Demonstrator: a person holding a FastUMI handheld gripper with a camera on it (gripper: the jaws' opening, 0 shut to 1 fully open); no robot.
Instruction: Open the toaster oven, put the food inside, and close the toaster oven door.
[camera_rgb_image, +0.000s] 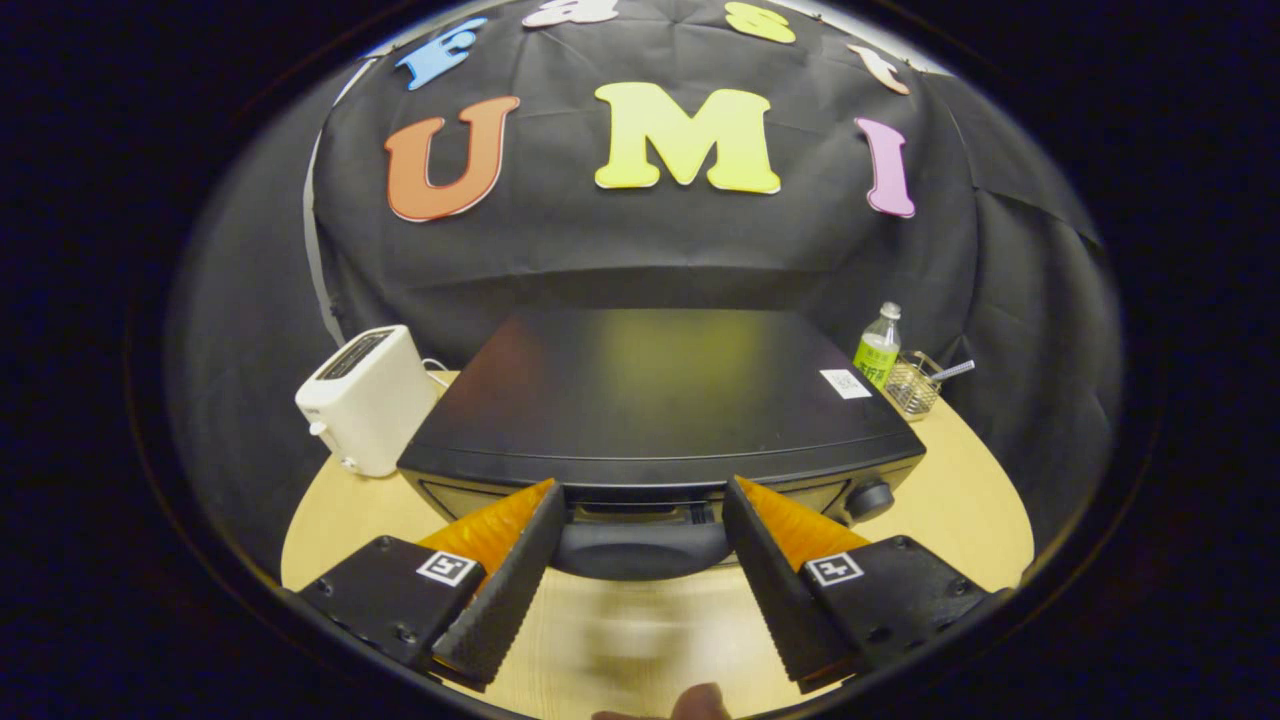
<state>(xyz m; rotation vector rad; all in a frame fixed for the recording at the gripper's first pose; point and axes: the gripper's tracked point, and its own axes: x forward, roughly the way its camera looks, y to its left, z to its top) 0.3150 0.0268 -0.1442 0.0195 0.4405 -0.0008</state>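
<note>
Now wide open gripper (640, 510), holding nothing, low in the frame around curved dark door handle (640, 548) of big black metal toaster oven (650, 400). Probably stiff, smooth; best grabbed mid-handle.

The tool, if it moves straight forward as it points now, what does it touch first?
Most likely the toaster oven's door handle, the dark rounded bar lying between the open tool's fingers, at the front of the toaster oven. Depth is unclear, so how near it is cannot be told.
</note>
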